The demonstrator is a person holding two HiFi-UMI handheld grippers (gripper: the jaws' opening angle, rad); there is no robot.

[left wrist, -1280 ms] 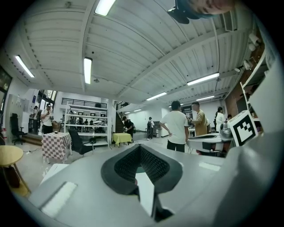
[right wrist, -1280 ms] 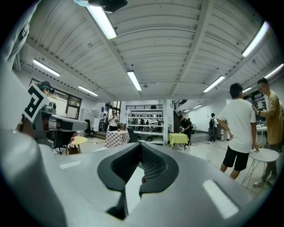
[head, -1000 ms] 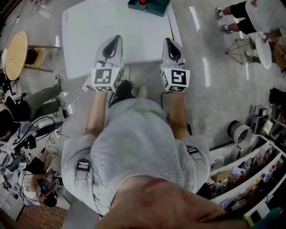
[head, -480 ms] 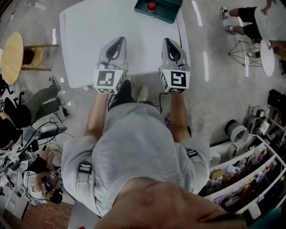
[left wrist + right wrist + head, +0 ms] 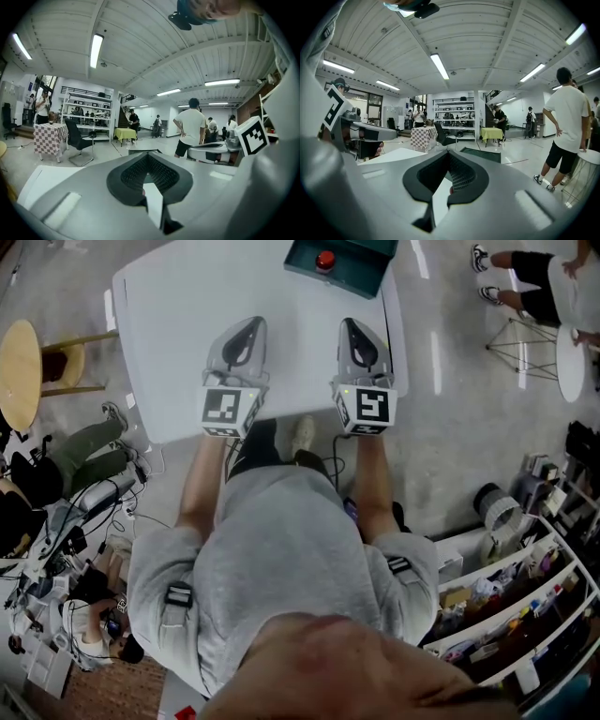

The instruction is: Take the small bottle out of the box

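A teal box stands at the far edge of the white table. In it sits the small bottle, of which I see only a red cap. My left gripper and right gripper hover side by side over the table's near half, well short of the box. Both have their jaws shut with nothing between them. The left gripper view shows the left gripper pointing level across the room. Ahead of the right gripper in its own view lies the box's teal rim.
A round wooden table and a seated person's legs are left of the white table, with cables on the floor. A person stands at the far right beside a round white stand. Stocked shelves fill the lower right.
The table and box have come nearer and lower in the head view. Both grippers now reach further over the tabletop. Their jaws have stayed shut.
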